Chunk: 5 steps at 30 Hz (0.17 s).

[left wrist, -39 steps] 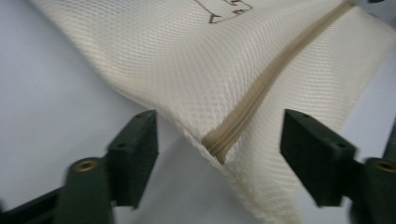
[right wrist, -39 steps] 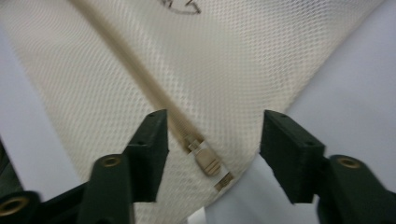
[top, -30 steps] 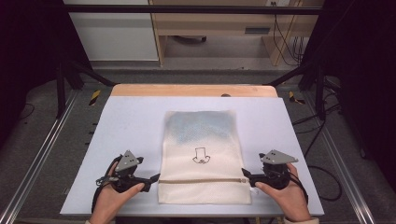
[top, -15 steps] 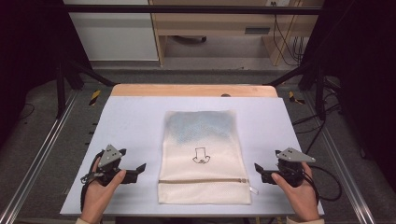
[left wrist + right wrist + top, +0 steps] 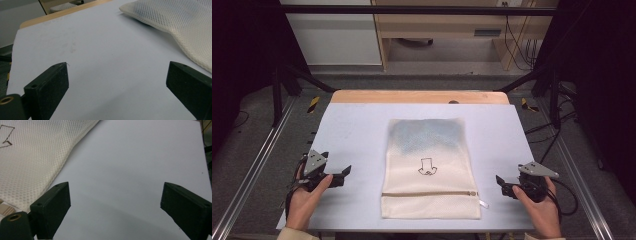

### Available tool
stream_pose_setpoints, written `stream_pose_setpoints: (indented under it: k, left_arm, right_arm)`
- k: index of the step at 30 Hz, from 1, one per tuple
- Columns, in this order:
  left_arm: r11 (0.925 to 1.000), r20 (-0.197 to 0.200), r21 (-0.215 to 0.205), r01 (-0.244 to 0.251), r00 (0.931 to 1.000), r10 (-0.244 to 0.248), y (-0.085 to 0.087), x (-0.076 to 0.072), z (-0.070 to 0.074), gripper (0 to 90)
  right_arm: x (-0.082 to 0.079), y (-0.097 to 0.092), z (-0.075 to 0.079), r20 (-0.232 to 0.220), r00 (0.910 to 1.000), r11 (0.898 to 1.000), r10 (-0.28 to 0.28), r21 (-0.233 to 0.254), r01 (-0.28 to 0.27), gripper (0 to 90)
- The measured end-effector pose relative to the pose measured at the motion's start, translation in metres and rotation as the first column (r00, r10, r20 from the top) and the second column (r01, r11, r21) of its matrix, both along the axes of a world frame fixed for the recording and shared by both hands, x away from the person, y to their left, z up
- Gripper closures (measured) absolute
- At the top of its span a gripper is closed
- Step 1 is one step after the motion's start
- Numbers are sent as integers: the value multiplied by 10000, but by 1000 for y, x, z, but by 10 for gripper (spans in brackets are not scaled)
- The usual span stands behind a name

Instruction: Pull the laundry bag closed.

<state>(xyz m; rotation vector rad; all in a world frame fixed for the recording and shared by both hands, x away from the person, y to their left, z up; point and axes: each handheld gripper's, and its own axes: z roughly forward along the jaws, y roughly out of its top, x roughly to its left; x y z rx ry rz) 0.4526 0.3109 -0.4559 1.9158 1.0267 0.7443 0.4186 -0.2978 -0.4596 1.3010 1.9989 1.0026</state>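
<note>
Looking down from the high view, I see a cream mesh bag (image 5: pixel 429 167) lying flat in the middle of the pale grey table (image 5: pixel 357 135), its long side running away from me, with a blue-grey tint showing through its far end and a small dark outline drawing (image 5: pixel 427 166) printed near its centre. A zipper (image 5: pixel 429 193) runs across the bag close to its near edge, and a pale pull tab (image 5: pixel 482 203) sticks out at the right end of it. My left gripper (image 5: pixel 343 175) sits near the table's left near corner, held in my left hand (image 5: pixel 307 197), well apart from the bag's left edge. My right gripper (image 5: pixel 503 184) sits to the right of the bag, held in my right hand (image 5: pixel 539 205), its tips near the zipper's pull tab but not touching it. In the left gripper view both black jaws are spread wide over bare table, with the mesh bag (image 5: pixel 175 22) beyond them at the upper right. In the right gripper view the jaws are likewise spread wide with nothing between them, and the bag (image 5: pixel 35 157) lies just beside the left-hand jaw, the corner of the dark drawing (image 5: pixel 6 136) showing at the top left. A strip of bare wood (image 5: pixel 419 97) runs along the table's far edge.
</note>
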Motion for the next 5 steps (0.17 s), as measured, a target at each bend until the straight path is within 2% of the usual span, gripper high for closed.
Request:
stream_pose_setpoints:
  k: [2,5]
  left_arm:
    - [9997,-138,211,144,9998,-141,-5,4,-3,42]
    - [9977,-253,620,271,9994,-256,-10,9,-7,43]
  right_arm:
    - [0,1,-1,-106,9999,10000,2,-20,-2,81]
    - [1,2,0,-20,9999,9998,-126,121,127,67]
